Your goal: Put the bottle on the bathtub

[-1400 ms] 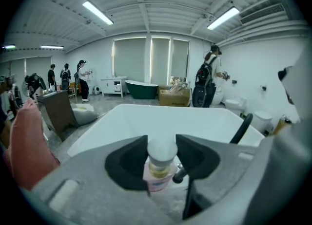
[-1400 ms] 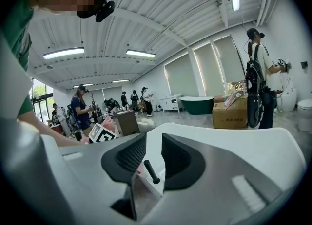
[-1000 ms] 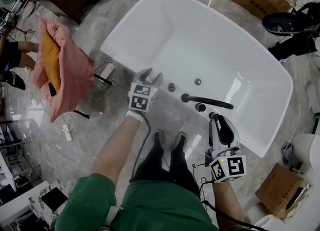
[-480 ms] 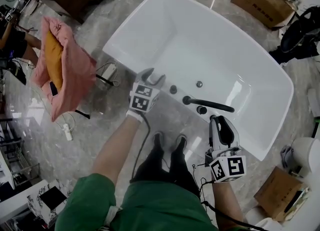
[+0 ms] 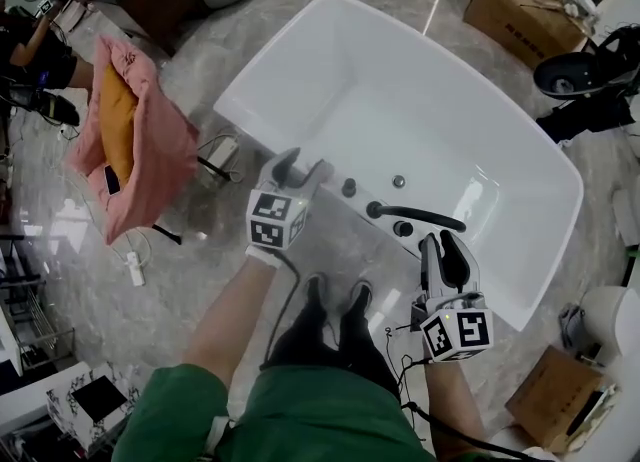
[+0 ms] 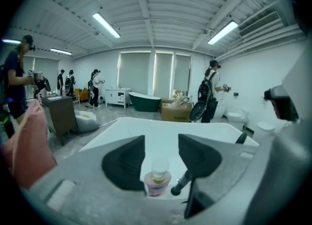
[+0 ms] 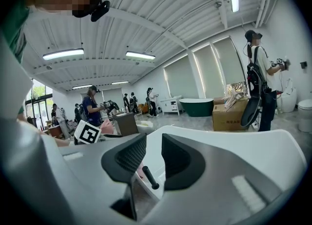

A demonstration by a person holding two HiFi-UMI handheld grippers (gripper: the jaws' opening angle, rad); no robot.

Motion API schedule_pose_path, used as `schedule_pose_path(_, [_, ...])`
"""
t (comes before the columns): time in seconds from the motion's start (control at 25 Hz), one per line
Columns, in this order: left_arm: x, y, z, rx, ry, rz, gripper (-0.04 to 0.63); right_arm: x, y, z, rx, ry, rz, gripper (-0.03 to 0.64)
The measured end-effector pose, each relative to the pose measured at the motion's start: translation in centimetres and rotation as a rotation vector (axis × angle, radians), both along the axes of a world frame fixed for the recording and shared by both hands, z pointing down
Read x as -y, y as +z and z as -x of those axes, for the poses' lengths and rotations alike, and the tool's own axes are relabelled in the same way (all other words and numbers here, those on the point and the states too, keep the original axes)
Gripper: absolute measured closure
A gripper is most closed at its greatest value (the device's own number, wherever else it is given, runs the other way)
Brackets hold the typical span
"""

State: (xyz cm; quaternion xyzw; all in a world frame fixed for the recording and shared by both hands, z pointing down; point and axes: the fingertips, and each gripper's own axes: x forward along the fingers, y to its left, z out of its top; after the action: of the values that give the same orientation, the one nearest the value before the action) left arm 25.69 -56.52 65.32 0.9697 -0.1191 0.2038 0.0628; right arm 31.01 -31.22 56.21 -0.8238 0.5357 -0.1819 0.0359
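A small pink bottle (image 6: pixel 157 183) with a clear cap stands upright on the near rim of the white bathtub (image 6: pixel 146 124), just beyond my left gripper's jaws and beside a black knob (image 6: pixel 178 185). My left gripper (image 5: pixel 303 166) is open, its jaws spread wide and apart from the bottle. The head view hides the bottle behind this gripper. My right gripper (image 5: pixel 446 248) hovers over the rim of the bathtub (image 5: pixel 250 100) near the black faucet (image 5: pixel 415 216). Its jaws stand a narrow gap apart with nothing between them.
Black knobs (image 5: pixel 348 188) sit on the tub's rim by the faucet. A pink cloth over an orange cushion (image 5: pixel 150 140) lies on the floor at left. Cardboard boxes (image 5: pixel 520 5) stand beyond the tub. The person's feet (image 5: pixel 335 300) are close to the tub's near side.
My left gripper has drawn back from the tub's rim toward the person. My right gripper has stayed by the faucet.
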Motion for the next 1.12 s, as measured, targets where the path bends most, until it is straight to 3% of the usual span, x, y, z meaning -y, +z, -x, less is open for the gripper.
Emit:
schedule_pose_path(0.16, [-0.5, -4.9, 1.6, -0.077, -0.03, 0.002, 0.388, -0.1, -2.1, -0.1, -0.032, 0.0, -0.033, 0.518])
schedule_pose_path(0.76, [-6.8, -22.1, 7.3, -0.249, 0.022, -0.046, 0.414, -1.9, -14.5, 1.2, -0.179, 0.054, -0.14, 0.518])
schedule_pose_path(1.12, [-7.9, -28.1, 10.8, -0.285, -0.031, -0.122, 0.445, -2.0, -19.7, 3.0, -0.257, 0.038, -0.186, 0.518])
